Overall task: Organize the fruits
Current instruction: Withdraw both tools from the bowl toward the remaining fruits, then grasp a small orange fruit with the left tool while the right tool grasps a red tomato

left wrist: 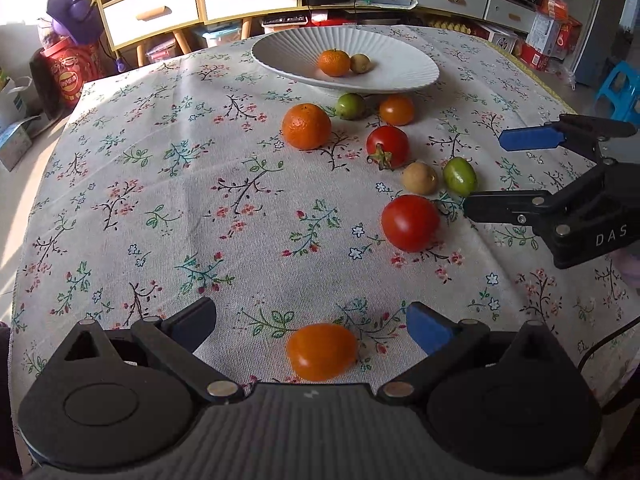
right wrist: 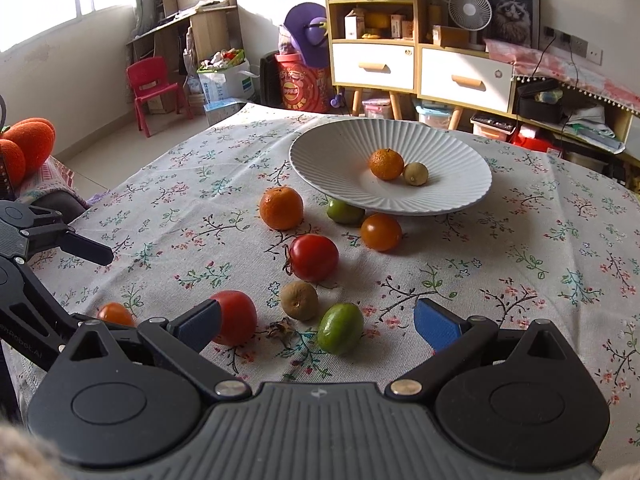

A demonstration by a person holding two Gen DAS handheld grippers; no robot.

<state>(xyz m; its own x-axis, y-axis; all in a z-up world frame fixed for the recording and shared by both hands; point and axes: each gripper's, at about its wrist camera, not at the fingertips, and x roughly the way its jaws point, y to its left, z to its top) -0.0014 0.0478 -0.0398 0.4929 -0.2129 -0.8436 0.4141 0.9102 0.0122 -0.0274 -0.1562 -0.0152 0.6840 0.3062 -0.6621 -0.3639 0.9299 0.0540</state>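
A white ribbed plate at the far side of the table holds a mandarin and a small brown fruit. My left gripper is open and low over the cloth, with an orange tomato lying between its fingers, untouched. My right gripper is open around a green fruit. Beside it lie a brown fruit and a red tomato, the latter partly behind the left finger.
Loose on the floral cloth before the plate are a large mandarin, a second green fruit, an orange tomato and a stemmed red tomato. Drawers stand behind the table. The cloth's left half is bare.
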